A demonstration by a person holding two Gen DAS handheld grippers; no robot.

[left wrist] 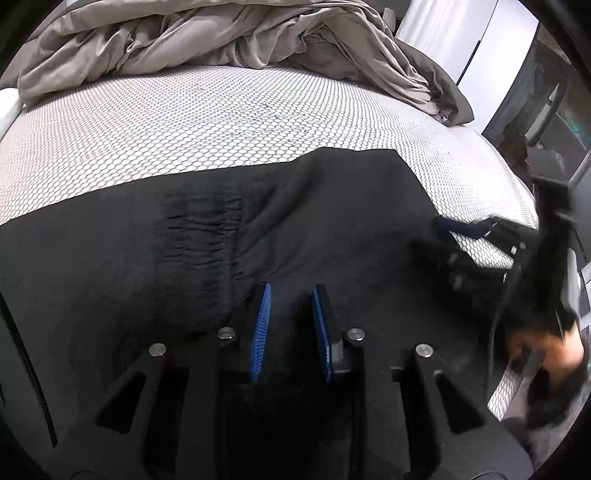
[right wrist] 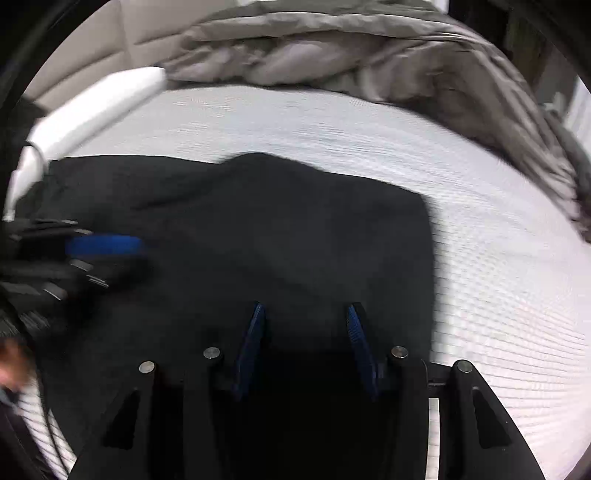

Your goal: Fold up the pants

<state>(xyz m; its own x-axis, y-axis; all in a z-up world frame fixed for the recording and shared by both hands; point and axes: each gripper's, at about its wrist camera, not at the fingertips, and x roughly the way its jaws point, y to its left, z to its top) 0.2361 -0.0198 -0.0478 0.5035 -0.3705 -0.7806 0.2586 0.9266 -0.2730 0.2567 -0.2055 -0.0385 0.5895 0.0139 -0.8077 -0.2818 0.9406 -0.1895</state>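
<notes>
Black pants (left wrist: 221, 229) blur under both hand-held grippers, left (left wrist: 290, 295) and right (right wrist: 304, 314), jaws apart, empty.

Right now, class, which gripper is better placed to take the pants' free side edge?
Probably the right gripper: its jaws are open beside the pants' side edge. The left gripper hangs mid-cloth.

No readable text, no labels, no brand marks, no numbers, no signs in either view

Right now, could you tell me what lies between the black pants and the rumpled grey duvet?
Only bare white honeycomb-patterned mattress between the black pants and the grey duvet, clearest in the left wrist view.
</notes>
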